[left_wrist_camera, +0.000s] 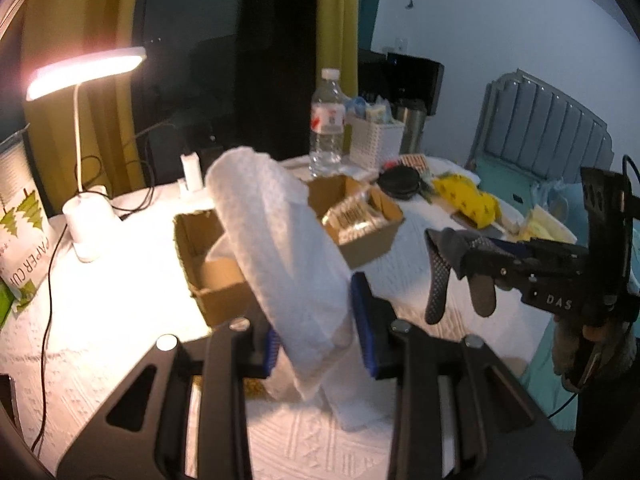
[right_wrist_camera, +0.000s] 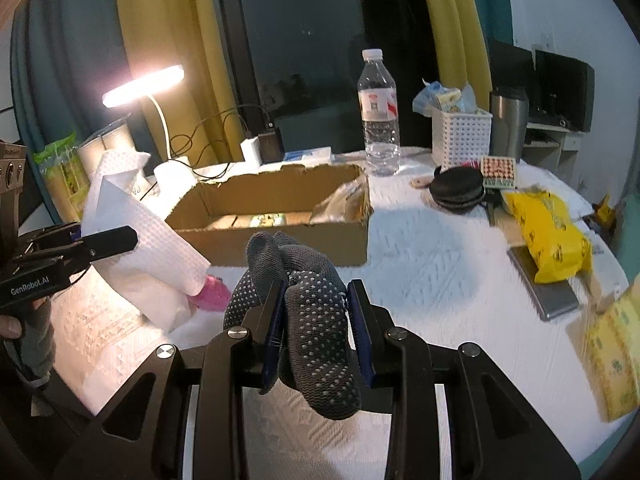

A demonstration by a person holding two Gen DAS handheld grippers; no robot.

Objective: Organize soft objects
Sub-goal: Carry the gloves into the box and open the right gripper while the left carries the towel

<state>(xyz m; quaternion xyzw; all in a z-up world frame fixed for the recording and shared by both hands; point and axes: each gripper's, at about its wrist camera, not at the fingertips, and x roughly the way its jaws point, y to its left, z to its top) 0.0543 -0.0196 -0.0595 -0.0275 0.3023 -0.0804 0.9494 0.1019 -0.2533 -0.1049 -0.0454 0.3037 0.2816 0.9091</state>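
round table (right_wrist_camera: 420, 276) under a white embossed cloth. open cardboard box (right_wrist_camera: 276, 216) near its middle, lit lamp (right_wrist_camera: 144, 84) behind. left gripper (left_wrist_camera: 316, 336) closed on a folded white towel (left_wrist_camera: 280, 248), lifted above the cloth in front of the box. right gripper (right_wrist_camera: 318, 332) closed on grey dotted gloves (right_wrist_camera: 316, 320), raised over the table's near edge. water bottle (right_wrist_camera: 378, 112) stands behind the box.

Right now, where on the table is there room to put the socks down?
The widest bare tablecloth lies between the cardboard box and the yellow bag, just ahead of the right gripper that holds the grey socks. Another bare patch sits between the lamp base and the box. It is crowded around the black pouch, white basket and water bottle.
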